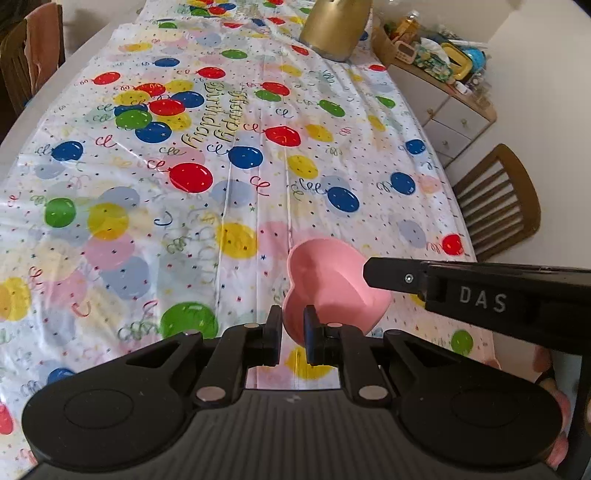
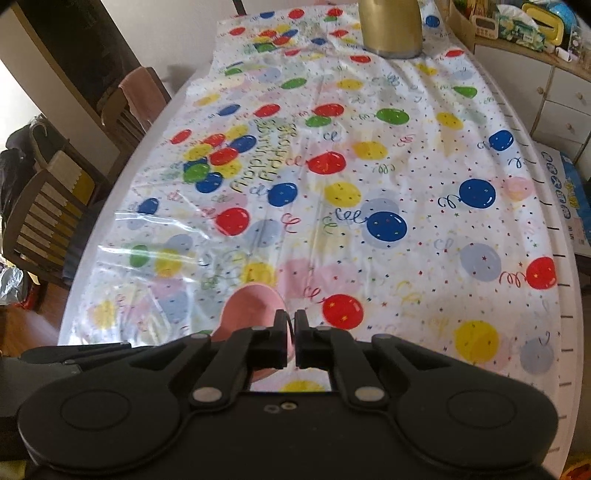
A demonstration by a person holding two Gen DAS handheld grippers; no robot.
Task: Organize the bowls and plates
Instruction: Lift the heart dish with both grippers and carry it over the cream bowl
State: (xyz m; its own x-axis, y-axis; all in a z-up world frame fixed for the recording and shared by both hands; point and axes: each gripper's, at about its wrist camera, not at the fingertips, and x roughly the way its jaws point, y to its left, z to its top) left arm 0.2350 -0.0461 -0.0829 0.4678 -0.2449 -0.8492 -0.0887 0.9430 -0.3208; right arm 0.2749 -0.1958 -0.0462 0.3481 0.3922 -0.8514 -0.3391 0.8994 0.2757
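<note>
Left wrist view is showing the left gripper pinching the near rim of a pink heart-shaped bowl, its jaws pressed onto the thin wall. The right gripper is reaching in from the right side and is meeting the bowl's opposite rim. In the right wrist view that gripper is nearly pressed together, with the bowl's rim caught between its jaws. The bowl is hanging tilted just above the balloon-print tablecloth, held by 2 grippers at once. It is looking smooth, matte, empty and light. The step in hand appears to be carrying this bowl toward its place; the next move is calling for both hands travelling together, keeping the rim from slipping. Farther off, a gold pot is standing at the table's far end.
</note>
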